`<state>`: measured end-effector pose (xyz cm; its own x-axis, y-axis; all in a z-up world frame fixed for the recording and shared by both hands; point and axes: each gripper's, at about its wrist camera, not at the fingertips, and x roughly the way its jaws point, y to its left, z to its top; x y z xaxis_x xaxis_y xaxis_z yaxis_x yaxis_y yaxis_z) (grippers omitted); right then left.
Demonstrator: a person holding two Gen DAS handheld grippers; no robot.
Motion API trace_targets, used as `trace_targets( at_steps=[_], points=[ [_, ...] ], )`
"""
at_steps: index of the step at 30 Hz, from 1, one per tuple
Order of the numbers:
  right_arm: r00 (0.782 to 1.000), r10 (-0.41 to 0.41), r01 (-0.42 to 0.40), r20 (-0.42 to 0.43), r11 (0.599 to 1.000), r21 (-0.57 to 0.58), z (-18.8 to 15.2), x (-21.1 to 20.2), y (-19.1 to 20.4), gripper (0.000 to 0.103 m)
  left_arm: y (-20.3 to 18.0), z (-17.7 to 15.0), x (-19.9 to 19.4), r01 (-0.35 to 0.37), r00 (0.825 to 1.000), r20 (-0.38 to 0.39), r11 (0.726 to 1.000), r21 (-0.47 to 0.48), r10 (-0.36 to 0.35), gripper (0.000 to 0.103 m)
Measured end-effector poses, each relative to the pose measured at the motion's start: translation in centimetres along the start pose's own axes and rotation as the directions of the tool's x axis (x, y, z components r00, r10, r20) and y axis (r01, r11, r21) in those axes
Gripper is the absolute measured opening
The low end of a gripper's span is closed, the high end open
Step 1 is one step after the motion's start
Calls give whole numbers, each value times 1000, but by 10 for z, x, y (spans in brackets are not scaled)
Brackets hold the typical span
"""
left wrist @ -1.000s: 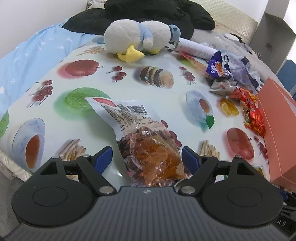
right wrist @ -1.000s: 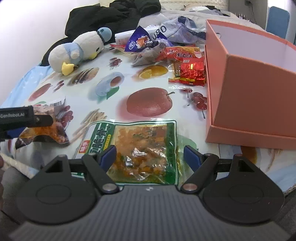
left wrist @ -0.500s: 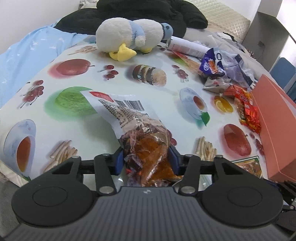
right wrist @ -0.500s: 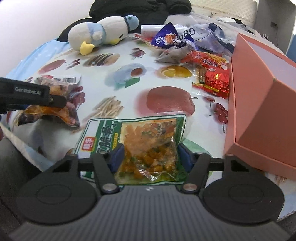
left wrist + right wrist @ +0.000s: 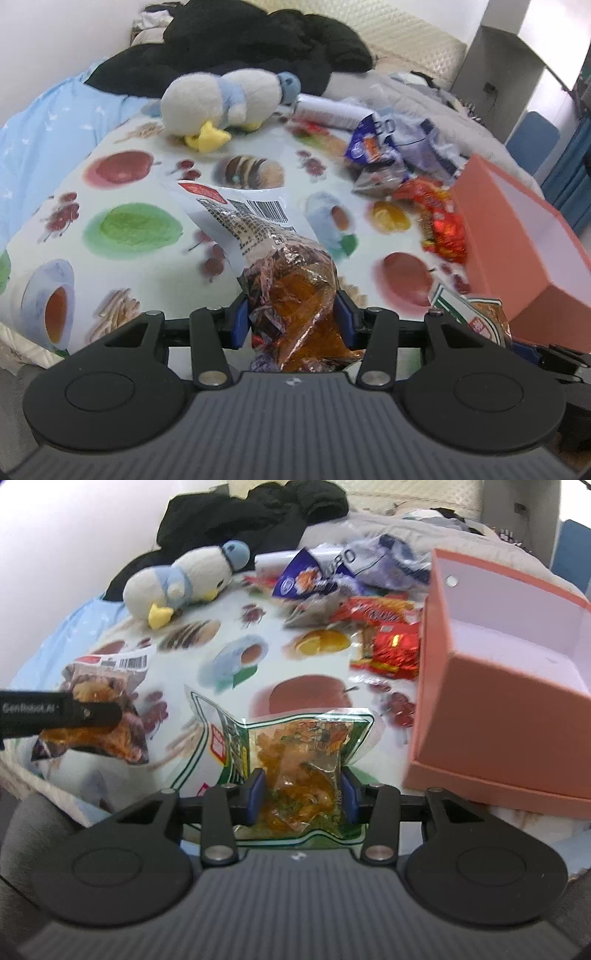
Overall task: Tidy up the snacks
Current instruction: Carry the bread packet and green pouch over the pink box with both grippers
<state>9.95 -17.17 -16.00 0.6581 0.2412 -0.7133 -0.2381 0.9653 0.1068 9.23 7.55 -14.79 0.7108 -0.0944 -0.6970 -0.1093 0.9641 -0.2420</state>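
My left gripper (image 5: 291, 319) is shut on a clear bag of brown-orange snacks (image 5: 258, 229), which is lifted off the fruit-print cloth with its white barcode end pointing away. From the right wrist view, that gripper (image 5: 74, 712) and its bag (image 5: 103, 686) show at the left. The jaws of my right gripper (image 5: 303, 797) are closing, and their blue pads press a green-edged bag of yellow snacks (image 5: 295, 738), crumpling it and raising it off the cloth. An open pink box (image 5: 498, 720) stands just to its right and appears again in the left wrist view (image 5: 517, 240).
A plush penguin (image 5: 225, 103) lies at the back beside black clothing (image 5: 258, 48). Blue and purple packets (image 5: 332, 572) and red packets (image 5: 391, 646) are heaped next to the box's far end. A white tube (image 5: 325, 110) lies behind them.
Both grippers went from open around their bags to squeezing them. Each bag has since risen off the cloth, and the green-edged one is now crumpled.
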Motion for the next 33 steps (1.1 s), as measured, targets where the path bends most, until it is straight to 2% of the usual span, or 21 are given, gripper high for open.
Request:
trace_targets(
  at_steps=[7, 19, 26, 30, 33],
  points=[
    [997, 6, -9, 72, 999, 53, 12, -44, -9, 45, -31, 13, -35, 83, 996, 31, 996, 44, -85, 52],
    [980, -90, 62, 178, 986, 156, 11, -119, -55, 45, -113, 18, -69, 231, 971, 37, 963, 141, -238, 52],
    [967, -155, 108, 201, 968, 225, 3, -157, -86, 46, -160, 14, -80, 317, 946, 6, 928, 197, -325, 52],
    [960, -188, 133, 207, 958, 254, 0, -170, -103, 46, -187, 13, -74, 382, 922, -31, 896, 227, -386, 52],
    [956, -204, 141, 213, 950, 277, -1, -172, -116, 46, -206, 16, -66, 400, 914, -42, 881, 254, -403, 52]
  ],
)
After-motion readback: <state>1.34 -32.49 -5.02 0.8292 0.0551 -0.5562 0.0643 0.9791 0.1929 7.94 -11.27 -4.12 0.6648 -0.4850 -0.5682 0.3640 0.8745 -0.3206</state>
